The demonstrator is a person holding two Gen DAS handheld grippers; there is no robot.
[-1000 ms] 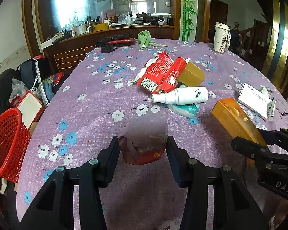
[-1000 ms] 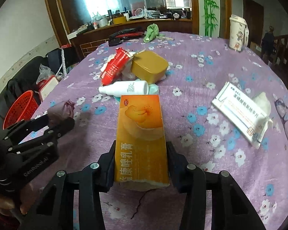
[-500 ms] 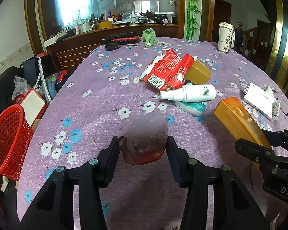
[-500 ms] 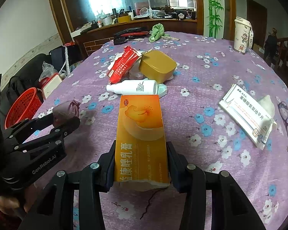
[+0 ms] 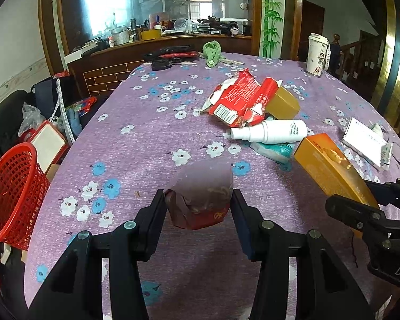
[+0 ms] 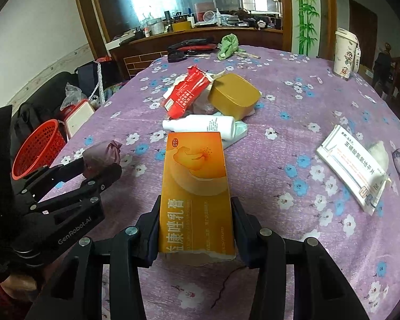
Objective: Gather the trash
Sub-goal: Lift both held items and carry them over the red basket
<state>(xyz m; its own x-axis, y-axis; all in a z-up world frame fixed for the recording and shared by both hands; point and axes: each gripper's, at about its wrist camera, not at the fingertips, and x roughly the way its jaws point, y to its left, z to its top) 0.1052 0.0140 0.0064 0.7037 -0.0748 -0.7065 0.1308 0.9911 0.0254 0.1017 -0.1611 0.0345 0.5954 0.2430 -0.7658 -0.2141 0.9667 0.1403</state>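
Left wrist view: the left gripper [image 5: 198, 210] was clamped on a crumpled dark-red wrapper [image 5: 201, 196], both pads pressed to its sides, carried just above the purple flowered tablecloth [image 5: 146, 138]. Off its left side, below the table edge, stood the red mesh basket [image 5: 12, 192], seemingly the bin, and nothing showed inside it from here. Ahead and to the right lay the pile not yet picked up: a torn red packet [image 5: 240, 101], a gold tub [image 5: 286, 102], a white spray bottle [image 5: 270, 132] and a teal tissue pack [image 5: 274, 150]. Further right sat a white medicine box [image 5: 365, 141]. The cloth between the tool and the left edge was bare, so the way to the basket looked open.

Right wrist view: the right gripper [image 6: 196, 229] was closed on the sides of an orange ointment box [image 6: 196, 186], gripping its near end, with the far end reaching forward toward the spray bottle. To its left the other tool and its wrapper hung between it and the basket, so that hand probably needed to drop first. To its right the white box lay flat on open cloth, with the table edge curving away beyond it.

Judged from this, two pieces were in hand, none visibly binned, and at least five remained.
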